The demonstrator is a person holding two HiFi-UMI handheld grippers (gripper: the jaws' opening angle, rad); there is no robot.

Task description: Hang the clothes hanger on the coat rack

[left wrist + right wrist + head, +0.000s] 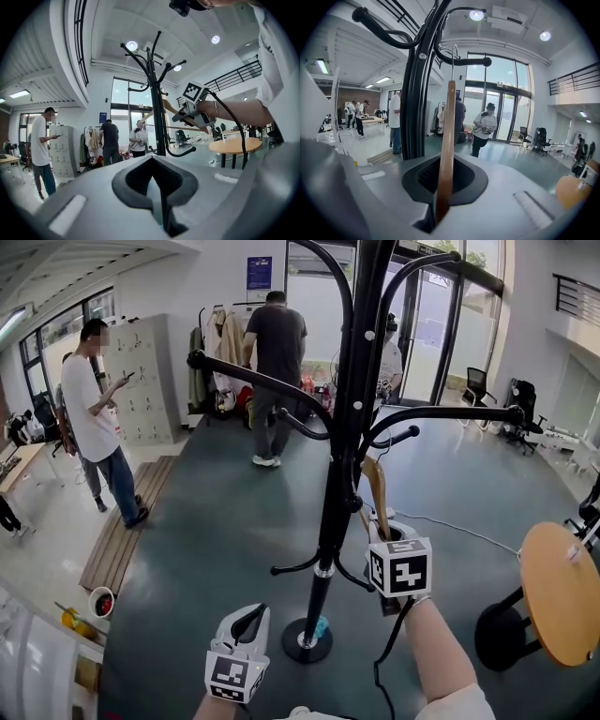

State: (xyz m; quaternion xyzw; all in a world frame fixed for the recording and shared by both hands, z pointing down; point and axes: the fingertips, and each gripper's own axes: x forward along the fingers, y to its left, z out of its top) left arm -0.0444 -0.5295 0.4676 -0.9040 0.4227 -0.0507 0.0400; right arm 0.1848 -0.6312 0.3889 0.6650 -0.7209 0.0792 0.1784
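The hanging step was in hand. The right tongs [440, 206] were clamped on the wooden hanger [447, 140], which rose toward 12 o'clock beside the coat rack [415, 93]. Its metal hook [453, 61] stood just beside a curved arm of the rack; whether it had caught there I could not tell. The next move probably called for lifting the hook over that arm, settling it, then letting go. The left tongs [161, 206] were together and empty, at 7 o'clock of the rack's base. Count: one hanger, one rack, two tongs, one round desk [558, 592] at 3 o'clock.
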